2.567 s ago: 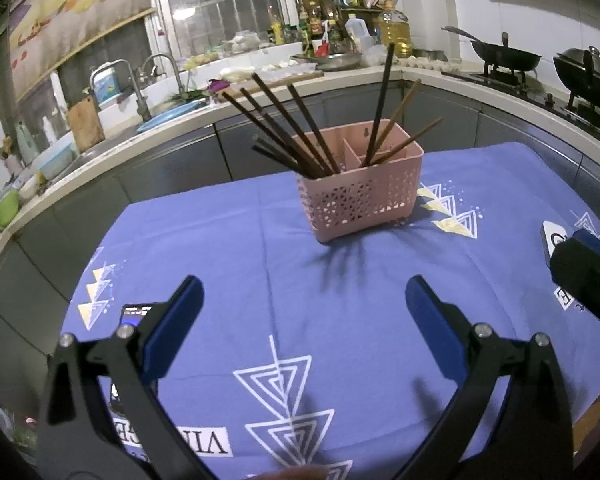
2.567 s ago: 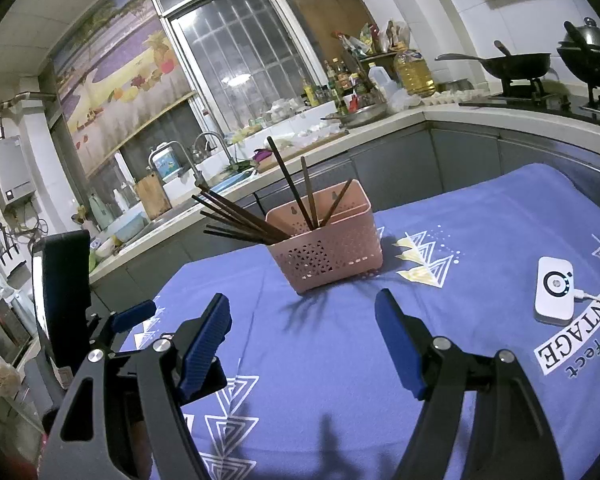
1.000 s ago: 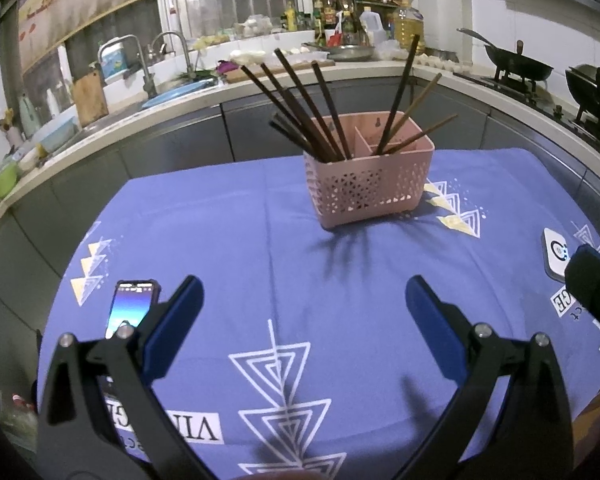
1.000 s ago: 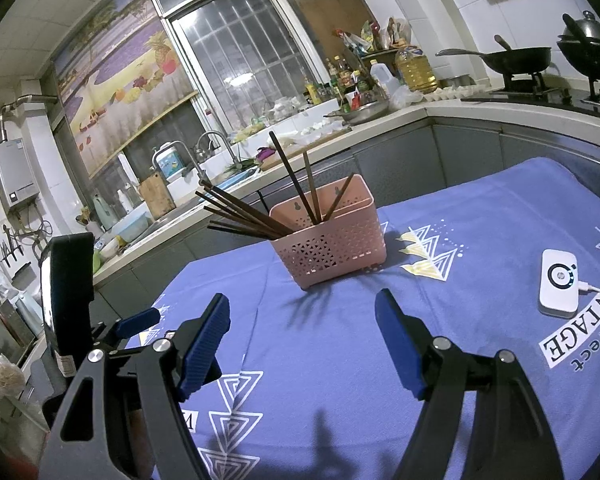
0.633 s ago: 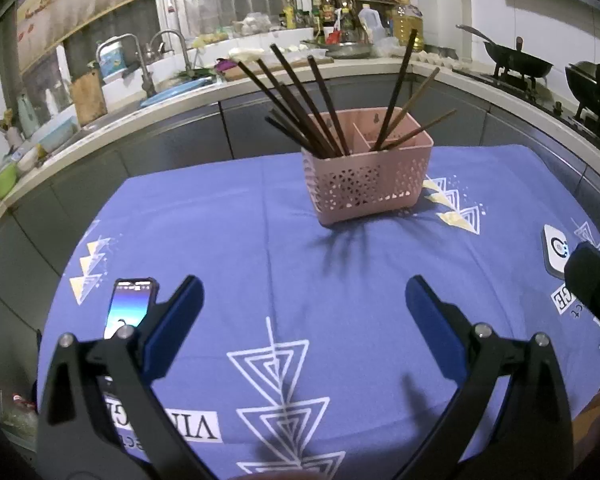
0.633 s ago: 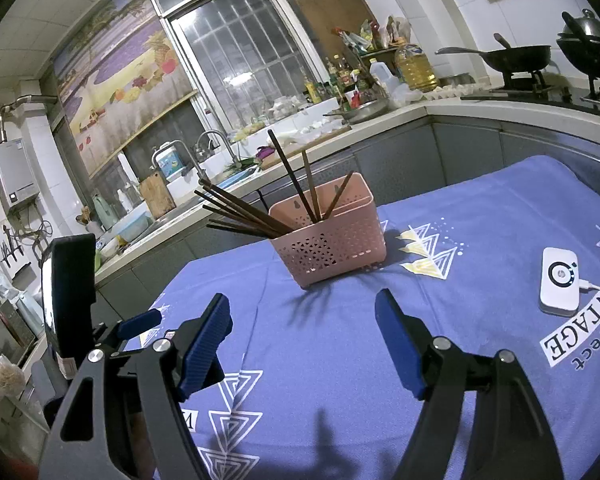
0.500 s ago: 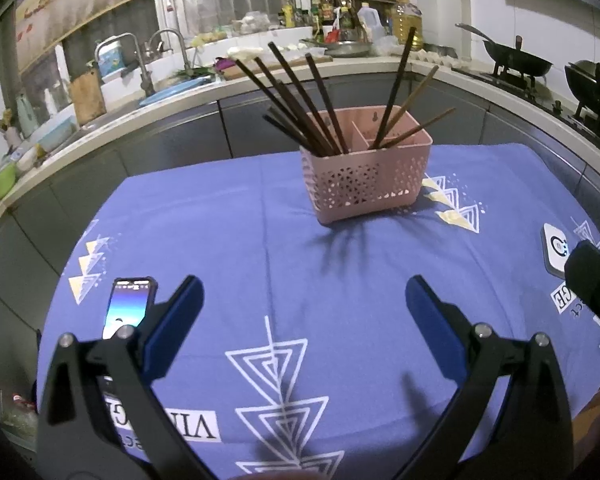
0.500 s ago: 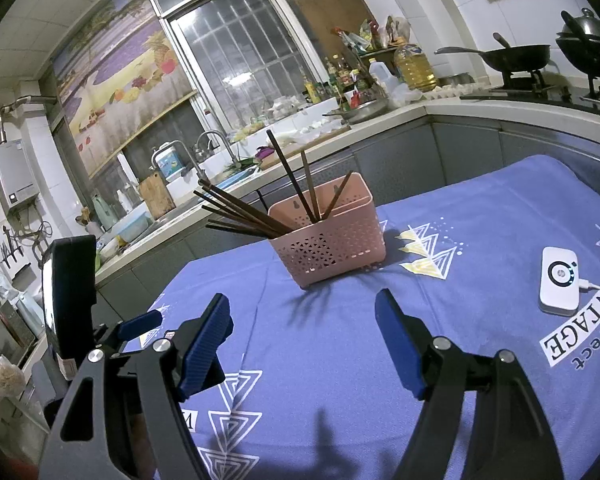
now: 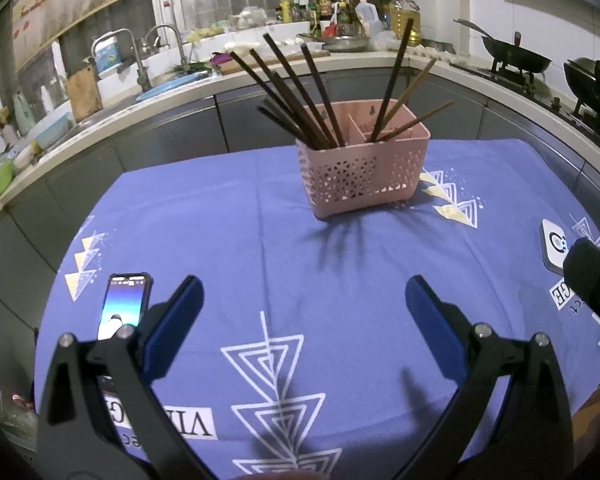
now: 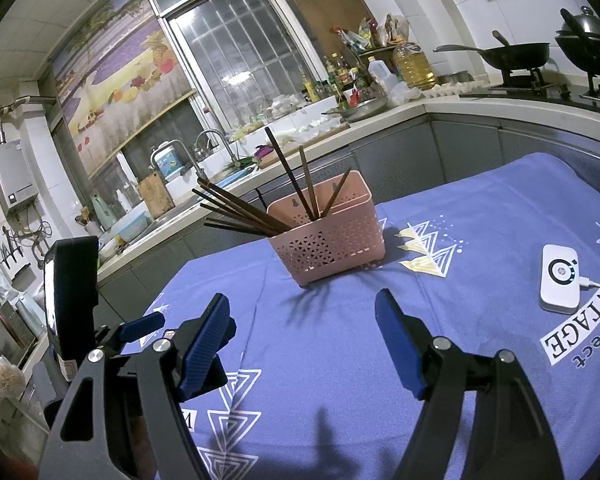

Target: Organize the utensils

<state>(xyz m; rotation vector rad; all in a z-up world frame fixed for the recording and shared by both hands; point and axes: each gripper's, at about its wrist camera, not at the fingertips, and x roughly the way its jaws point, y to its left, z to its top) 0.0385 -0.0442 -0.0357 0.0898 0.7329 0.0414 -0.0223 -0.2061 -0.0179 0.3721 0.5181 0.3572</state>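
A pink perforated basket with two compartments stands in the middle of the blue tablecloth. Several dark chopsticks lean out of its left compartment. A few chopsticks stand in its right one. My left gripper hangs open well short of the basket, nothing between its blue pads. My right gripper is open too, also empty, near the table's front. The left gripper's body shows at the right wrist view's left edge.
A phone lies on the cloth at the front left. A white charging device with a cable lies at the right. A kitchen counter with a sink, bottles and woks curves behind the table.
In the left wrist view the phone has come more fully into sight and the basket has shifted slightly in the picture. Both grippers have stayed open and empty.
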